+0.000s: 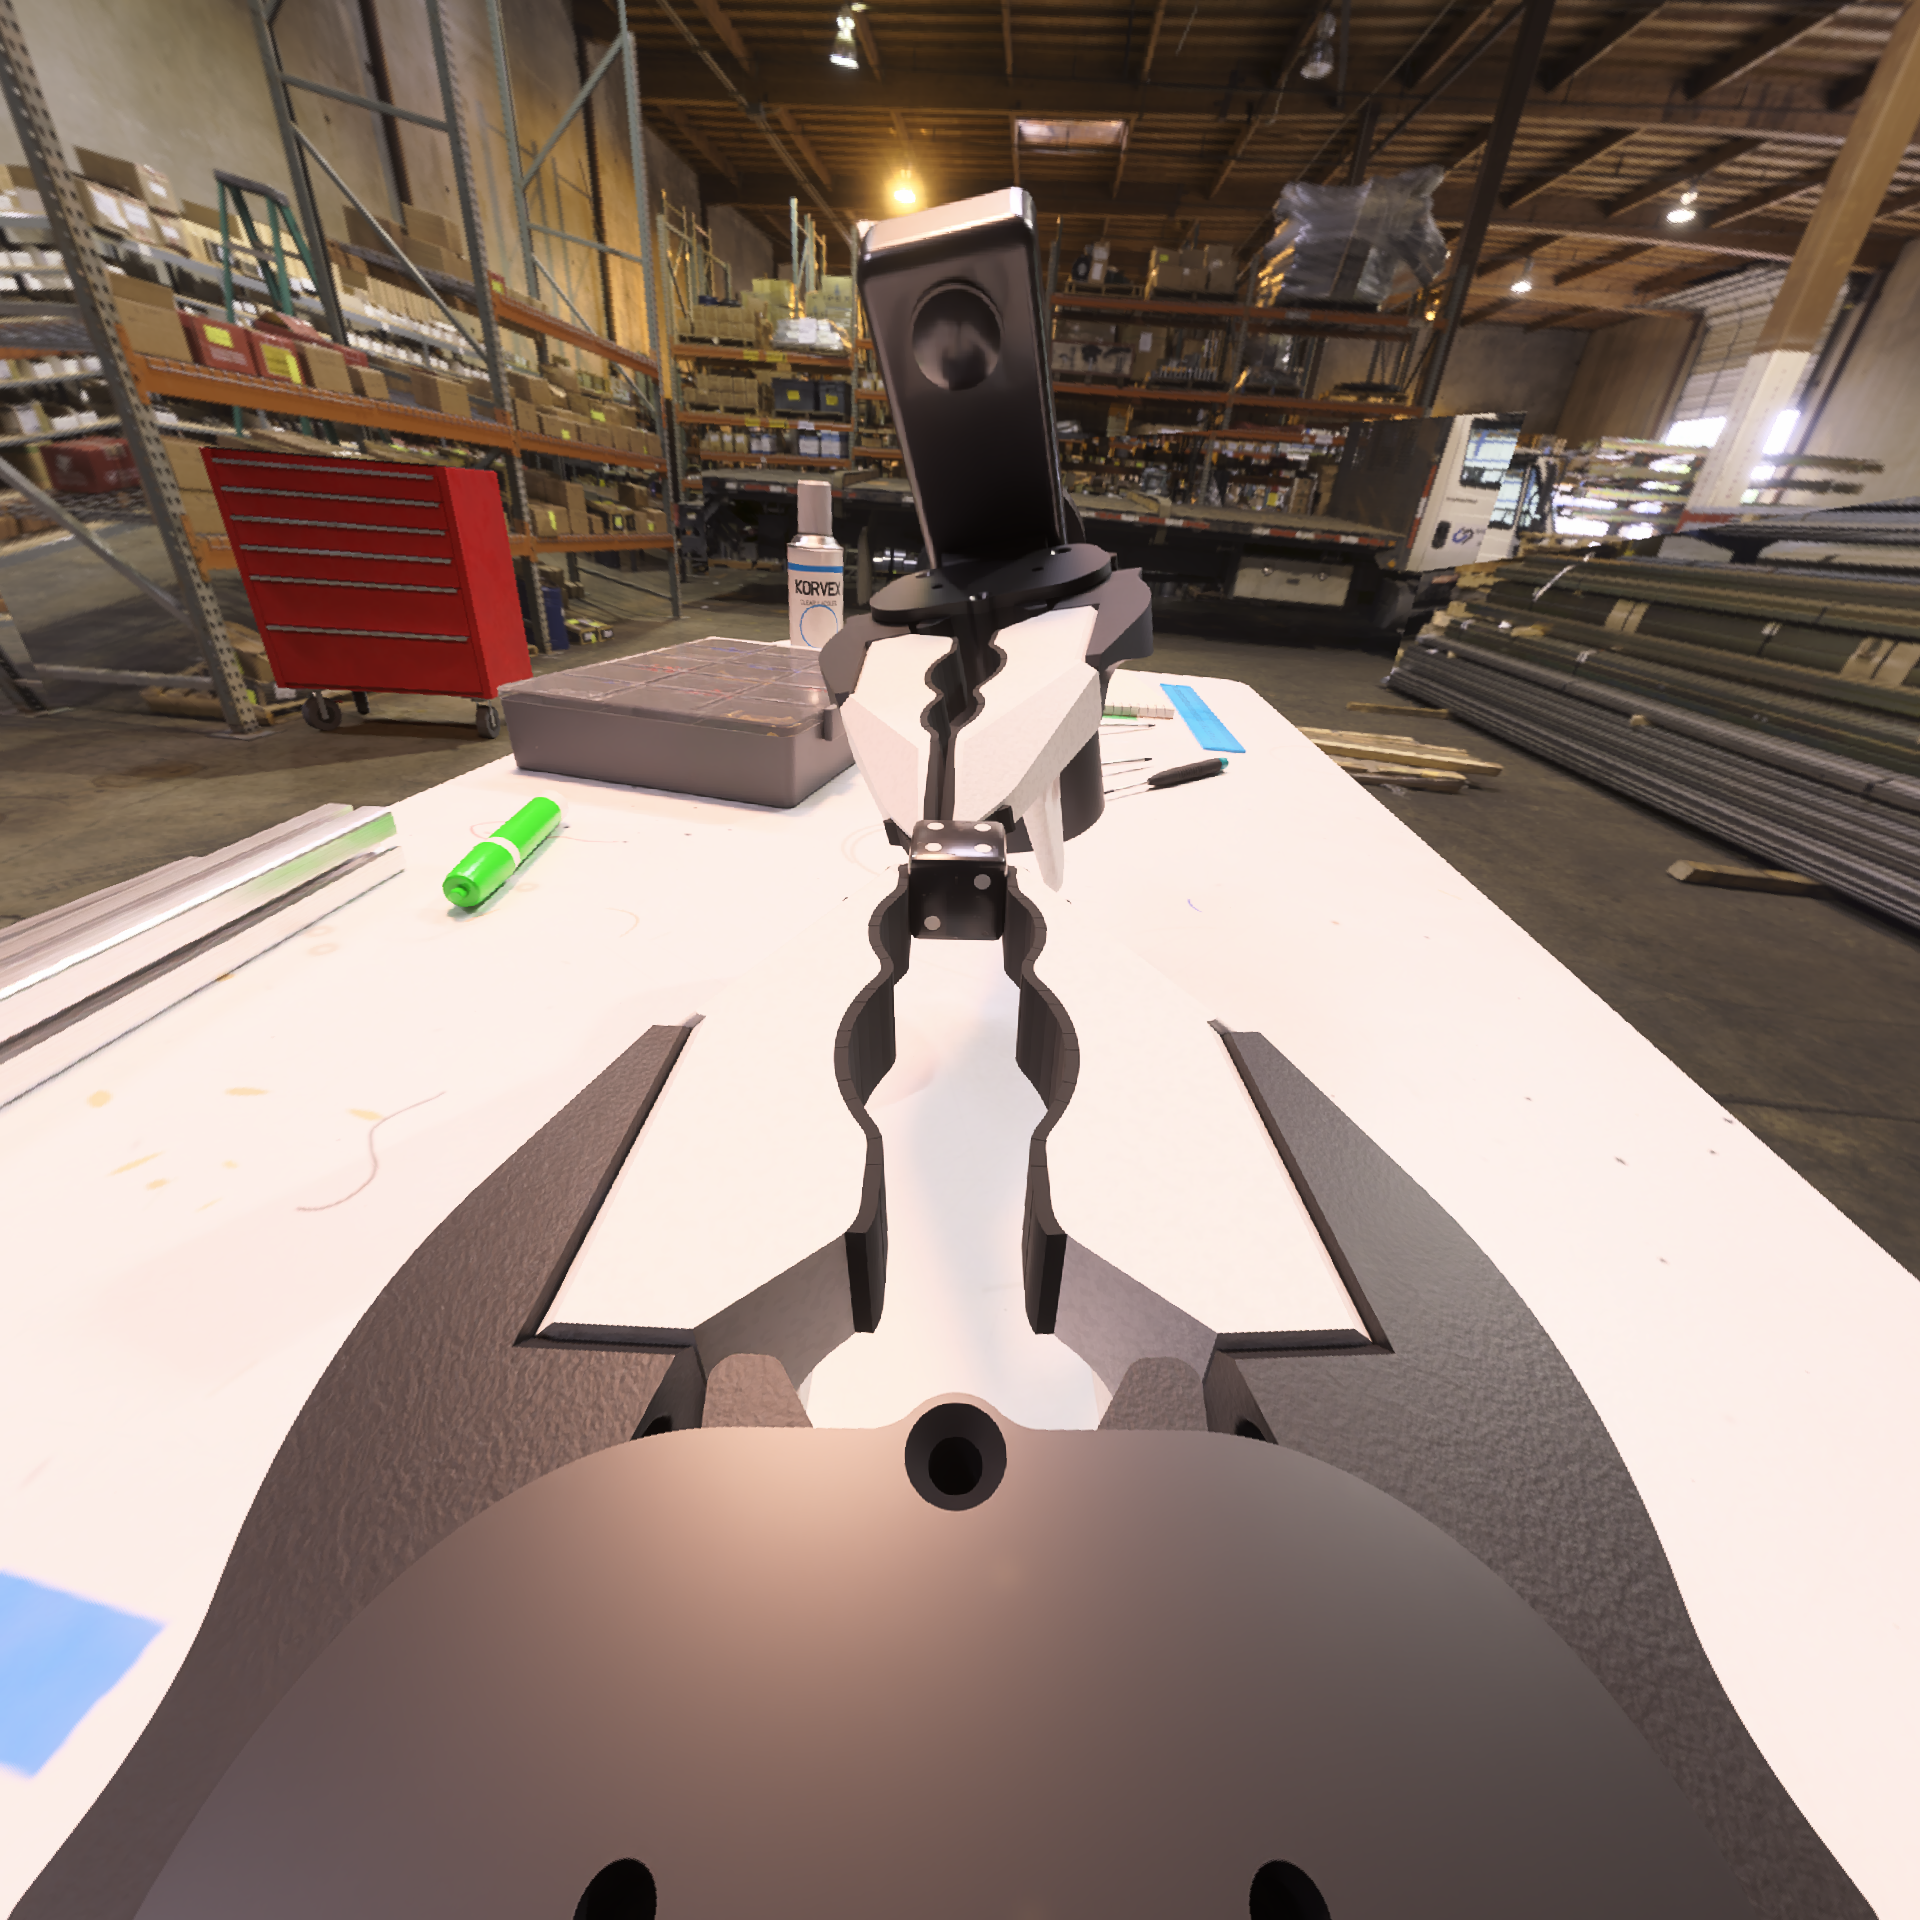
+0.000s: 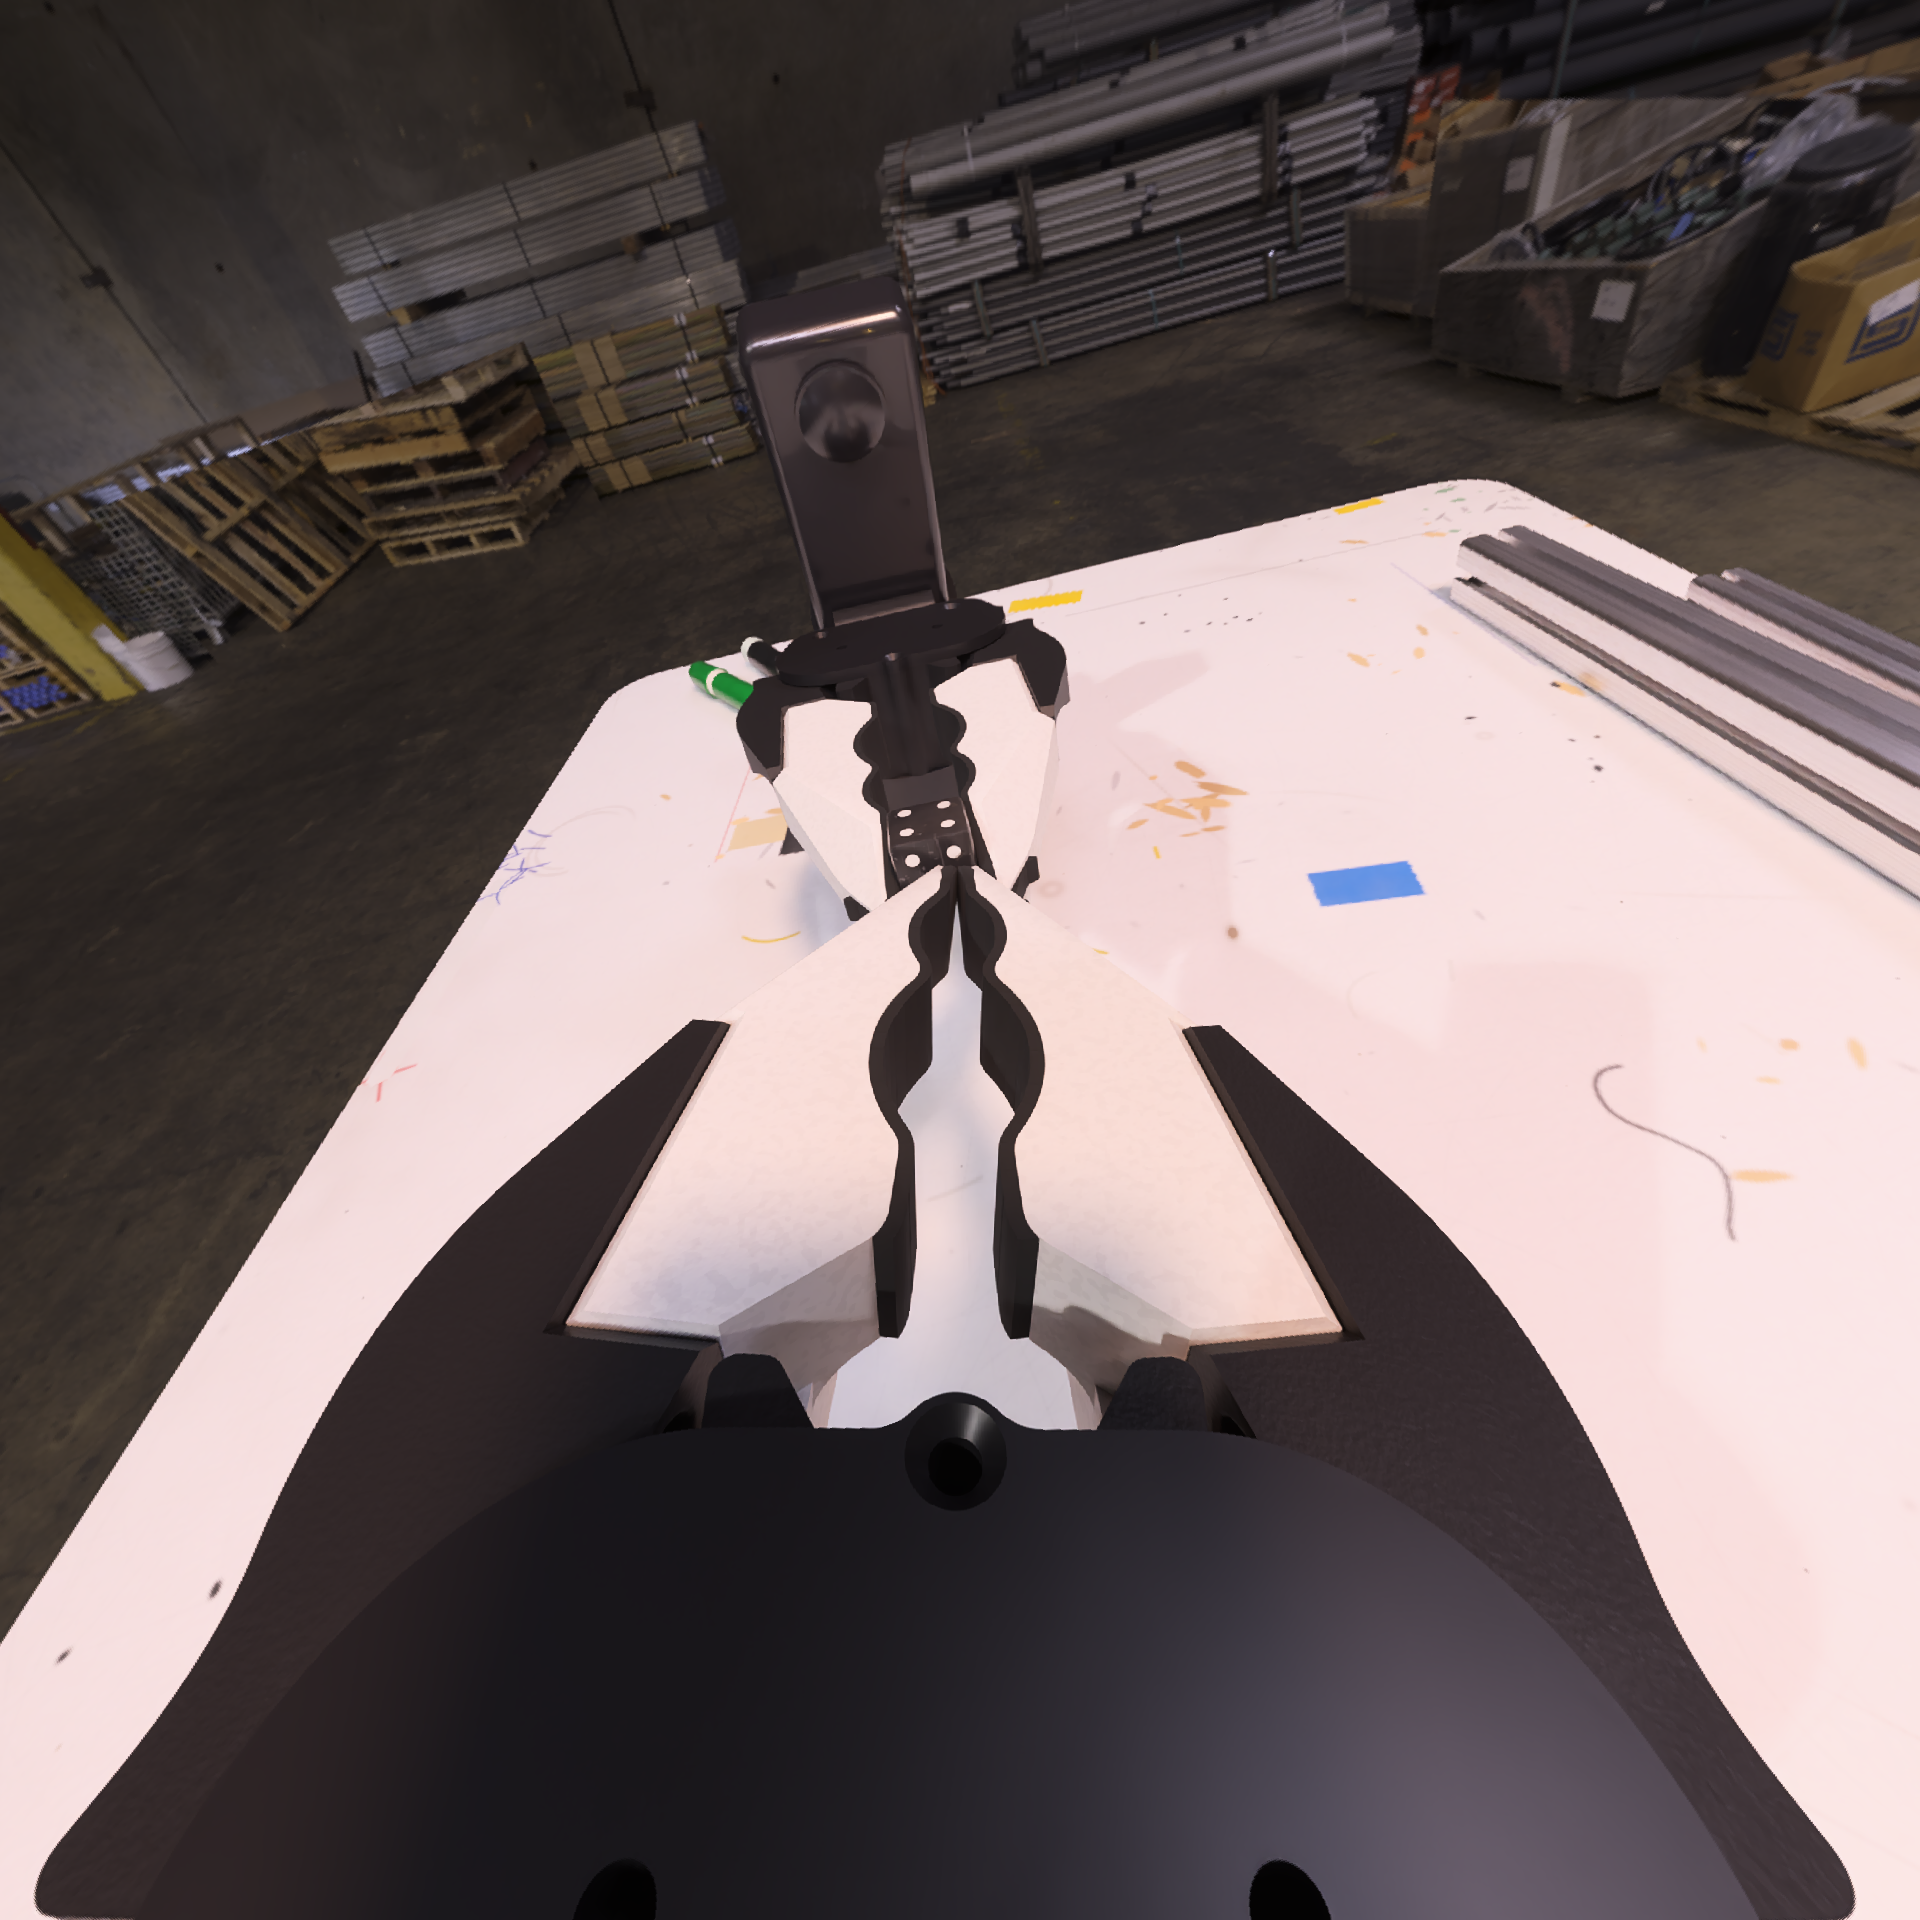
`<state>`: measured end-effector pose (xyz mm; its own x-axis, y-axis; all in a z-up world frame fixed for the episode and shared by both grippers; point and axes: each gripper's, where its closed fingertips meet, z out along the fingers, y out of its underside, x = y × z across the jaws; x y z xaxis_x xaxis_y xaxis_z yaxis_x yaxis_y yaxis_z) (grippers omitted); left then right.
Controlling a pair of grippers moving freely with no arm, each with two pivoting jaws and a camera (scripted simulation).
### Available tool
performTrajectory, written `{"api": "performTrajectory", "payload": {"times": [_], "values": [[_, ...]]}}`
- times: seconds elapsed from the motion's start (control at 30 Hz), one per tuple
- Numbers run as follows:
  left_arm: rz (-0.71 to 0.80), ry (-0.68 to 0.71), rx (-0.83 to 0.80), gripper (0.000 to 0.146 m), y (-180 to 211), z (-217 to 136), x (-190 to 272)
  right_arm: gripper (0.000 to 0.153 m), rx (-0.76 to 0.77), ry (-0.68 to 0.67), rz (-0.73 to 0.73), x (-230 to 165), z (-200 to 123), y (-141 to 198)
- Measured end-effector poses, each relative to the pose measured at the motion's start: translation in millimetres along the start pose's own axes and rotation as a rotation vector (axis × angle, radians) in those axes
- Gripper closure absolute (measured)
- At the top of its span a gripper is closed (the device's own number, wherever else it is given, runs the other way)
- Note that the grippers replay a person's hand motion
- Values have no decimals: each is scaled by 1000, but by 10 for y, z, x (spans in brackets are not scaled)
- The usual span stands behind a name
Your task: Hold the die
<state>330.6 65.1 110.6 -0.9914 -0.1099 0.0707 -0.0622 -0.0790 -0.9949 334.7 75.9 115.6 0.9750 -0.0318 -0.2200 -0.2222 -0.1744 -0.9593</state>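
Black die (image 1: 957, 881) is sitting clamped at the left gripper (image 1: 957, 914) tips, while the right gripper (image 2: 951, 883), closing together just beside, should be avoiding nudging it.

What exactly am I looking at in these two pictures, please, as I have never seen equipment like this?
Each picture comes from a camera mounted on one of two handheld-style grippers, looking along its fingers. The left gripper pinches a black die at its fingertips. The right gripper faces it, shut with its tips at the die, holding nothing. Both hang over a white table, which carries a green marker, a grey parts box, a spray can, metal rails and blue tape.
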Motion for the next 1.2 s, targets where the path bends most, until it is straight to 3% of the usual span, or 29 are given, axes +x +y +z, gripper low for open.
{"api": "performTrajectory", "payload": {"times": [0.33, 1.2], "values": [[22, 1, -30, 129, 29, 24, 3, 153, -96, 1, -45, 4, -19, 34], [50, 7, -104, 130, 118, 45, 45, 153, -103, 11, -82, 2, -98, 57]]}}
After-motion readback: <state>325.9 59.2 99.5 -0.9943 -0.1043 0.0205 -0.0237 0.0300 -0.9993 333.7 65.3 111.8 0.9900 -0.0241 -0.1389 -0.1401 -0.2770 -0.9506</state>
